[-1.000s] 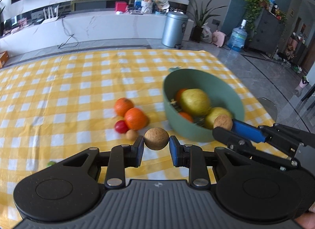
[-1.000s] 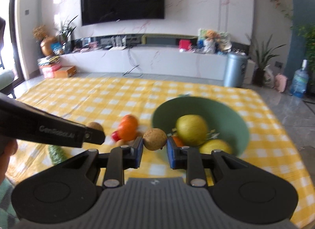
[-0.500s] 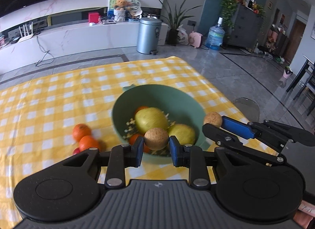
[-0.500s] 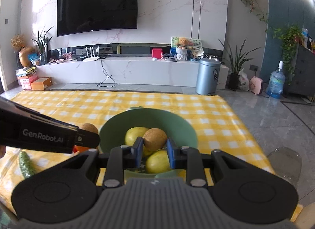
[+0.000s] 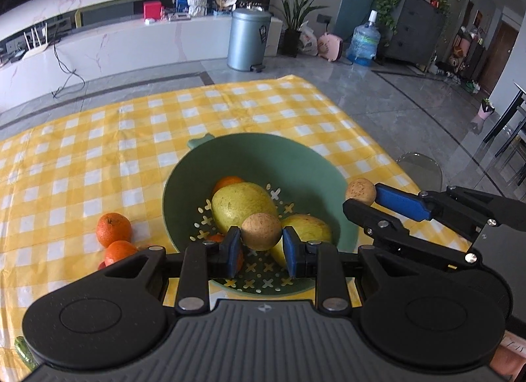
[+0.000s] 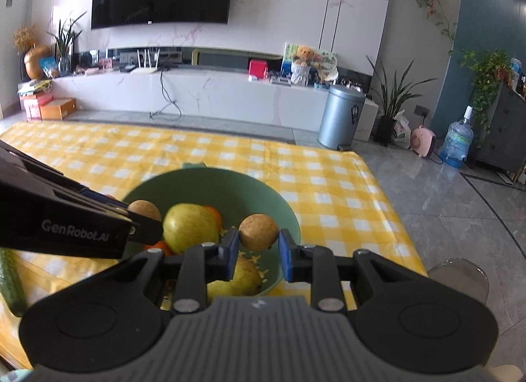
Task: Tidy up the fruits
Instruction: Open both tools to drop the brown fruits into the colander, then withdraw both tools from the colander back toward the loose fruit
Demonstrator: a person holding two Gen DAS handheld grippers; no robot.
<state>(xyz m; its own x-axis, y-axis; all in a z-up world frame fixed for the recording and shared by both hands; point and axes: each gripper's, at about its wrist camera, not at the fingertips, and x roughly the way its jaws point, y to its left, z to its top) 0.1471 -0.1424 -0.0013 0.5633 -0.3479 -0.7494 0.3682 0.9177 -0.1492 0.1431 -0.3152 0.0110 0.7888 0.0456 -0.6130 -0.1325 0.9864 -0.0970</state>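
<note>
1. Left tool [image 5: 261, 247]: black plastic body with blue pads, pinching a round, tan, rough-skinned fruit [image 5: 261, 231] between both pads, held over the near part of the bowl.
2. Right tool [image 6: 258, 250]: same build, its blue pads pinching a second round tan speckled fruit [image 6: 258, 232] above the bowl's right side. In the left view this fruit sits at the tool tip, just over the bowl's right rim.
3. Pale green plastic bowl [image 5: 296, 165]: round, smooth wall, small tab on the far rim, floor pierced with cross-shaped holes. It stands on the worktop's yellow-and-white checked cloth [image 5: 98, 152].
4. Inside the bowl: two large yellow-green, speckled, oval fruits [image 5: 241, 206], with small oranges partly hidden behind and beneath them.
5. Left of the bowl, on the cloth: two dimpled round oranges [image 5: 113, 229], touching each other, near the bowl's wall.
6. A dark green cucumber [image 6: 10, 283] lies at the near left edge of the worktop.
</note>
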